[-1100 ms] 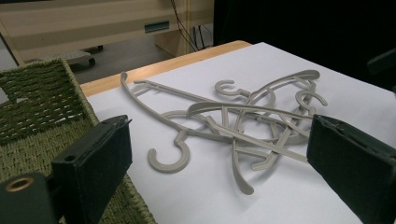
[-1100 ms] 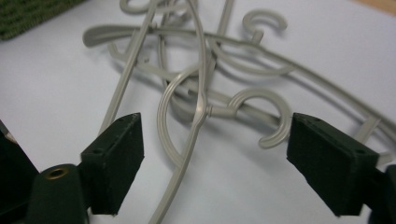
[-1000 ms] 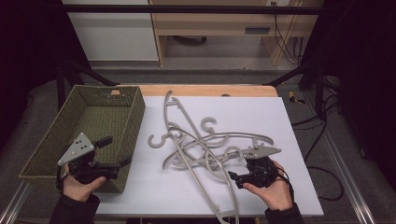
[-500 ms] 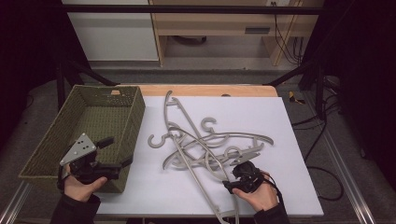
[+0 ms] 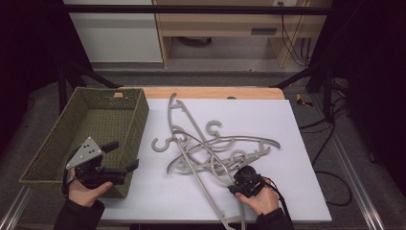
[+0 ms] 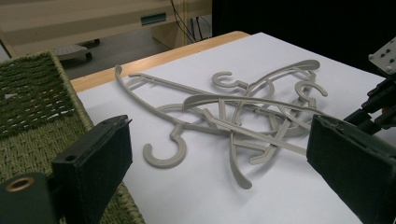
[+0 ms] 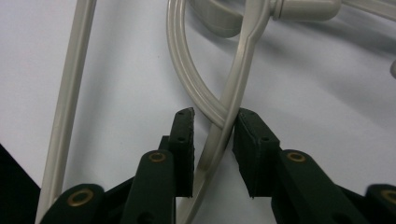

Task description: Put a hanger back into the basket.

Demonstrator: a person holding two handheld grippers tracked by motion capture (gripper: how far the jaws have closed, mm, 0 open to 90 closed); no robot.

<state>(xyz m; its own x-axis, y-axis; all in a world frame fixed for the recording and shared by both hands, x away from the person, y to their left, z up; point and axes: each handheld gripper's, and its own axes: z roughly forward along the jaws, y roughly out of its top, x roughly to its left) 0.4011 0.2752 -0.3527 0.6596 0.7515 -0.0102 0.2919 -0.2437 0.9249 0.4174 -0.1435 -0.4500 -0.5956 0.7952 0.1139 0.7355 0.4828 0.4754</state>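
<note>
The tangled pile of grey plastic hangers (image 5: 210, 148) lies on the white desk (image 5: 297, 124), just right of the woven basket (image 5: 57, 143). Since a second ago the right tool (image 7: 212, 128) has dropped onto the pile's near edge; its jaws now straddle two crossing hanger bars, not yet clenched, so a grasp looks imminent. The left tool (image 5: 119, 158) hangs wide open over the basket's near corner.
</note>
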